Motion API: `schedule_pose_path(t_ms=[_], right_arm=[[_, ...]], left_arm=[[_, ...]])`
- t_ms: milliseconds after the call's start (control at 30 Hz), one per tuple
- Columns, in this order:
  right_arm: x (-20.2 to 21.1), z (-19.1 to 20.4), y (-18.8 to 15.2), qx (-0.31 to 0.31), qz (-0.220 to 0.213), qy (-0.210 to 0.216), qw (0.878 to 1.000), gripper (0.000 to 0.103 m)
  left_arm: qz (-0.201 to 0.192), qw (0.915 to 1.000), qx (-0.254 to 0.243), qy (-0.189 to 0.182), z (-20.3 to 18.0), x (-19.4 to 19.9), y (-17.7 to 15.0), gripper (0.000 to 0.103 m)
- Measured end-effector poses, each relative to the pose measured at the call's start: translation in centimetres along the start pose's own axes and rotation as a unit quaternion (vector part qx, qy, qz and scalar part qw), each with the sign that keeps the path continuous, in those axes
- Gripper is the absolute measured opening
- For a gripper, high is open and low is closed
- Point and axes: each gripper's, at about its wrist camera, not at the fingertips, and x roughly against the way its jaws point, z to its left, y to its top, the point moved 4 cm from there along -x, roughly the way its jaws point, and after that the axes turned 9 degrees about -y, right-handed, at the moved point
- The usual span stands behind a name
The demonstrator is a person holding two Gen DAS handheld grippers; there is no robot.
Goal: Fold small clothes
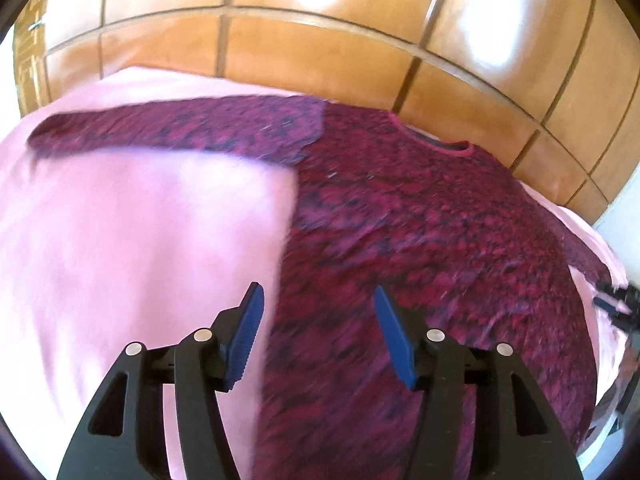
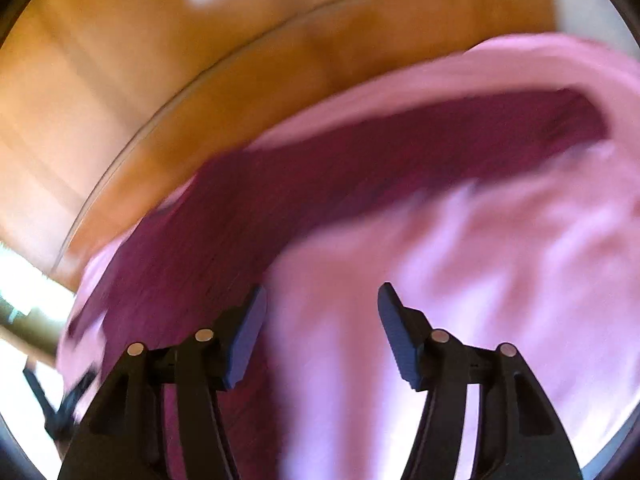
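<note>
One garment on show, a magenta-and-dark knit sweater point(image 1: 420, 232), lying flat and face up on a pale pink sheet point(image 1: 132, 232), neckline at the far side with its pink-trimmed collar point(image 1: 436, 140) clear to see. One sleeve point(image 1: 168, 130) stretches out to the far left across the sheet, and a second sleeve runs off to the right edge, where a black gripper tip point(image 1: 618, 300) shows close by it, though contact can't be made out. The left gripper point(image 1: 318, 334) hangs over the sweater's left edge, jaws spread wide with nothing between them, one blue pad point(image 1: 250, 340) over the sheet side and the other over the knit. Over on the right wrist view it's heavy blur: the right gripper point(image 2: 322, 334) is also spread wide and empty, sweater point(image 2: 224, 248) on its left, sleeve point(image 2: 460, 132) arcing far right, pink sheet point(image 2: 500, 280) below and right. Beyond the bed lies a floor of orange-brown tiles point(image 1: 320, 52) with pale grout lines and bright glare patches. No labels or writing readable anywhere.
</note>
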Motion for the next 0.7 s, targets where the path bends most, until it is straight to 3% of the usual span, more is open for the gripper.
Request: schedule_pose_path(t_ms=[133,167,200,233,333,500,567,667,700], right_arm=[[-1.2,2.4,-4.7,0.038,0.041,-0.001,0.998,0.043],[-1.1,2.5,-5.1,0.045,0.036,-0.010,0.998,0.041],[-0.8,2.3,-5.2,0.044,0.037,-0.010,0.998,0.028],[-0.6,2.4,-5.2,0.040,0.035,-0.012,0.998,0.015],[2.1,3.2,-6.2,0.066,0.009,-0.028,0.997,0.012],[0.7,3.4,-5.7,0.073,0.030,-0.048,0.996,0.014],[1.0,2.5,-4.9,0.042,0.027,-0.026,0.998,0.025],[2.5,-1.1,-2.1,-0.025,-0.020,-0.025,0.999,0.046],[2.9,-2.5,-1.2,-0.054,-0.032,-0.025,0.998,0.049]], left_arm=[[0.024,0.9997,-0.003,0.000,1.5,1.3,-2.3,0.054],[0.029,0.9996,-0.006,-0.002,1.6,1.4,-2.8,0.044],[0.042,0.9990,-0.012,-0.007,1.6,1.4,-3.7,0.030],[0.049,0.9986,-0.021,-0.007,1.5,1.4,-4.2,0.021],[0.042,0.9971,-0.061,0.016,0.7,2.1,-5.3,0.014],[0.045,0.9985,-0.030,0.003,1.2,2.5,-4.9,0.014],[0.033,0.9989,-0.033,0.007,0.9,3.1,-4.3,0.022],[0.003,0.9992,-0.040,0.003,0.3,4.1,-3.1,0.042],[-0.006,0.9992,-0.040,0.000,-0.1,4.3,-2.6,0.043]])
